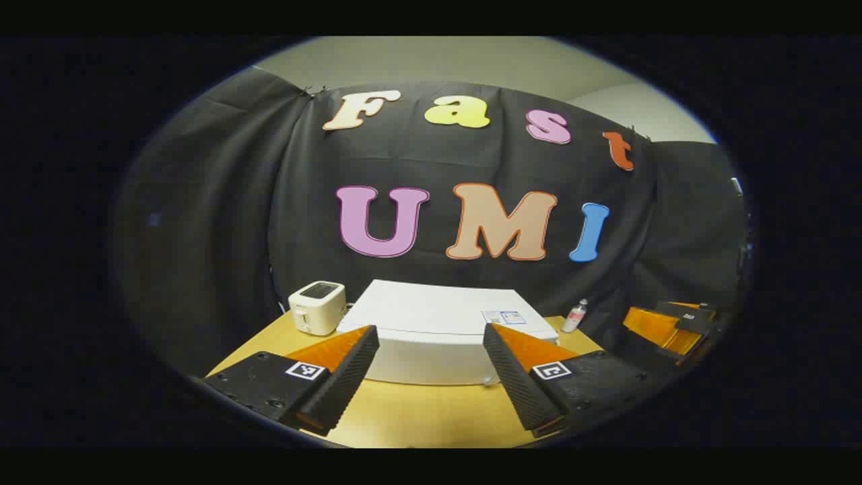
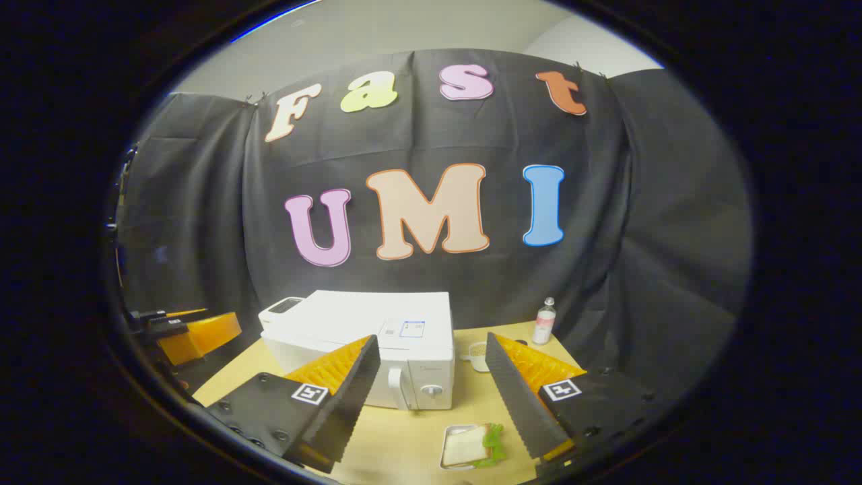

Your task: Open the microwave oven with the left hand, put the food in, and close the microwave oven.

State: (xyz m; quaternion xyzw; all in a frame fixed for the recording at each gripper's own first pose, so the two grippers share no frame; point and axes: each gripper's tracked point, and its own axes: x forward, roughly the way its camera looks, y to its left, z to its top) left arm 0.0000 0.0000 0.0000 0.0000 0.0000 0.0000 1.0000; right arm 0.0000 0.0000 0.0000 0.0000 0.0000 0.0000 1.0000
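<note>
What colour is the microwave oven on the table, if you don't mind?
White; the microwave oven shows best in the right gripper view.

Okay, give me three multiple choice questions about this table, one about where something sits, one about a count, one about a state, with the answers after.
1. Where is the tray of food?
A. on the table in front of the microwave
B. on top of the microwave
C. held in a tool

2. How many bottles stand on the table?
A. none
B. one
C. three

3. What state is the microwave door in?
A. wide open
B. removed
C. closed

Answers: 1 A, the tray lies on the table before the microwave. 2 B, a single bottle stands near the booth wall. 3 C, the door sits flush with its handle untouched.
</note>
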